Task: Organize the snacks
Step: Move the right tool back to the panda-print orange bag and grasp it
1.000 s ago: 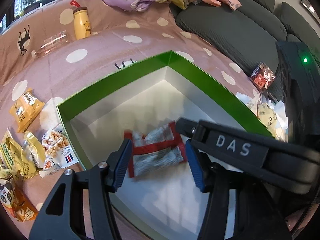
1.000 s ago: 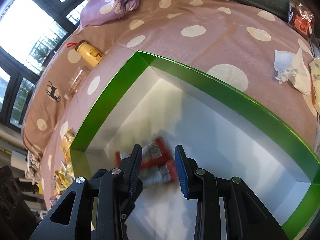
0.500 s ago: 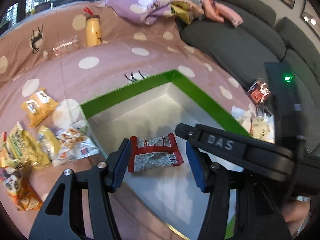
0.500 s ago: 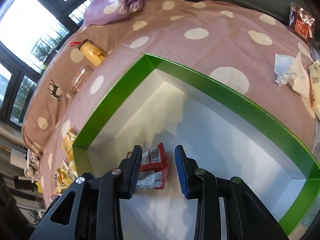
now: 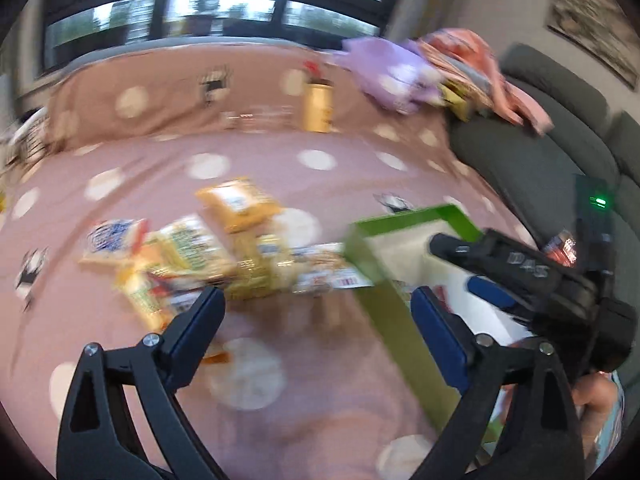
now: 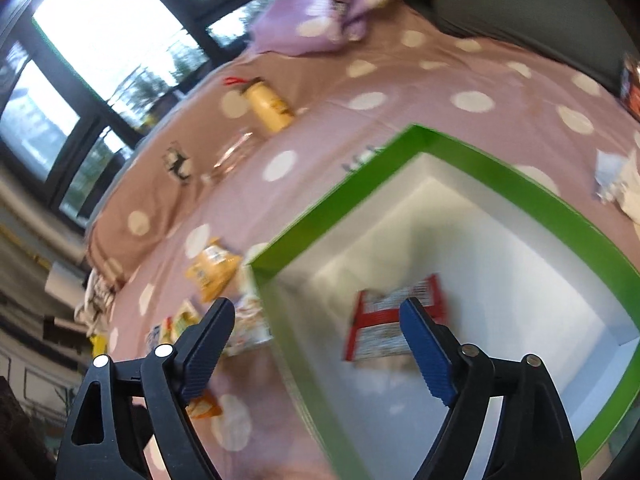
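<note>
The green box (image 6: 340, 208) with white inner walls sits on the pink dotted cover. One red-and-white snack pack (image 6: 376, 320) lies flat on its floor. My right gripper (image 6: 316, 308) hangs over the box's near left corner, jaws opening, nothing between them. My left gripper (image 5: 318, 300) is over the cover left of the box wall (image 5: 372, 280), jaws opening and empty. Just beyond it lies a blurred heap of several yellow and white snack packs (image 5: 200, 256). The right gripper (image 5: 456, 264) also shows above the box in the left wrist view.
A yellow bottle (image 5: 318, 106) and a clear glass (image 6: 232, 152) lie at the far side of the cover. Purple and pink cloths (image 5: 392, 76) are piled by the grey sofa (image 5: 520, 140). Crumpled tissue (image 6: 620, 184) and a red packet (image 5: 564, 244) lie right of the box.
Both grippers have opened wide and risen. The left one has swung left, from over the box to the loose snack packs. The red-and-white pack stays on the box floor.
</note>
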Tool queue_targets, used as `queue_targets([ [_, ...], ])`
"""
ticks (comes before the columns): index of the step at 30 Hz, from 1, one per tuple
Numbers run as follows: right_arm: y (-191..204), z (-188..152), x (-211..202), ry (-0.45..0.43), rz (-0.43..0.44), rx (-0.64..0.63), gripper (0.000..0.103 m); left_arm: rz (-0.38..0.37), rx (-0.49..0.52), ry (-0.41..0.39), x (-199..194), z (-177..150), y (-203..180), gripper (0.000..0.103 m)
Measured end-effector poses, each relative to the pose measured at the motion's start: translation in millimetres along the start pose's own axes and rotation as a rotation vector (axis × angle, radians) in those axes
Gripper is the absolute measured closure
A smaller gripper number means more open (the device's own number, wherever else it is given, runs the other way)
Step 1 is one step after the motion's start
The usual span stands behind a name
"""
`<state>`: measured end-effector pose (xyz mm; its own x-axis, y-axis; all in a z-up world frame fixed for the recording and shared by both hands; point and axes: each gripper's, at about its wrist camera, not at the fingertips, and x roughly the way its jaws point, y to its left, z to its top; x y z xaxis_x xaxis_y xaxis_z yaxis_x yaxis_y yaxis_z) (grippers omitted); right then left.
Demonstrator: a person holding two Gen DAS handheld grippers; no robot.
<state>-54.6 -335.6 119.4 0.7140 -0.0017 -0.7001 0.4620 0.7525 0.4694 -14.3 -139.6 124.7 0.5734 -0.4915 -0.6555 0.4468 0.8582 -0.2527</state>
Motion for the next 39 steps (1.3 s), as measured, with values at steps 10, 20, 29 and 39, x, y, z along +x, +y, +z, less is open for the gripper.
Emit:
queue_targets([
  [10, 79.3, -26.5, 6.3, -0.03, 0.145, -0.224, 0.009, 0.144, -0.201, -0.049, -24.7, -12.9, 82.5, 0.009],
  [20, 107.3, -49.2, 44.9, 0.159, 0.29, -0.229, 0.009, 0.135, -0.376, 0.027, -16.5, -23.3, 131.5, 0.009],
  [29, 125.9, -73.0, 85.7, 0.29, 0.284, -0.214, 0.009, 0.097, -0.364, 0.14, 14.0, -34.8, 135.6, 0.01],
  [39, 139.1, -89.8, 114.0, 0.384, 0.316, -0.224, 0.024, 0.05, -0.327, 0.188, 37.1, -44.7, 130.6, 0.011],
])
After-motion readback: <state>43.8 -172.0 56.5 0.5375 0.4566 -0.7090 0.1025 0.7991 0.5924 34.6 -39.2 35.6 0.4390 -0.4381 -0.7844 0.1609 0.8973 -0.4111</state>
